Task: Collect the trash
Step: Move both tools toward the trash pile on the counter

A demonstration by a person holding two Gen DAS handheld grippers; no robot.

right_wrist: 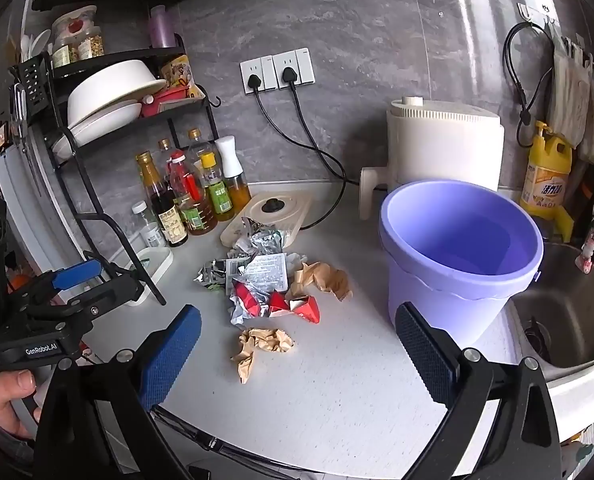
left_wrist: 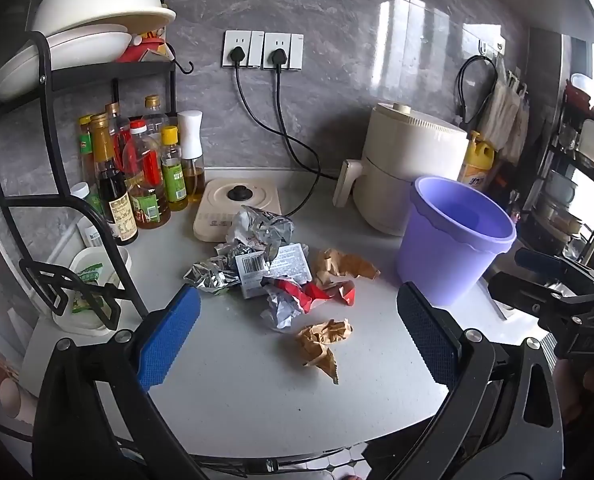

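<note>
Crumpled trash lies on the white counter: a brown paper wad [left_wrist: 324, 339] [right_wrist: 262, 345] nearest me, a red-and-white wrapper [left_wrist: 305, 295] [right_wrist: 278, 301], a printed white packet [left_wrist: 274, 269] [right_wrist: 265, 271], silver foil [left_wrist: 258, 227] [right_wrist: 262, 237] and a second brown wad [left_wrist: 344, 266] [right_wrist: 321, 277]. An empty purple bucket [left_wrist: 453, 236] [right_wrist: 459, 256] stands upright right of the pile. My left gripper [left_wrist: 299, 336] hovers open above the near counter, with the nearest brown wad lying between and just beyond its fingertips, untouched. My right gripper [right_wrist: 297, 348] is open too, nothing in it.
Oil and sauce bottles [left_wrist: 137, 176] [right_wrist: 193, 192] stand under a black dish rack [left_wrist: 49, 80] on the left. A cream appliance [left_wrist: 409, 164] [right_wrist: 445, 148] sits behind the bucket, cords trailing from wall sockets [left_wrist: 263, 50]. A steel sink [right_wrist: 569, 308] lies right of the bucket.
</note>
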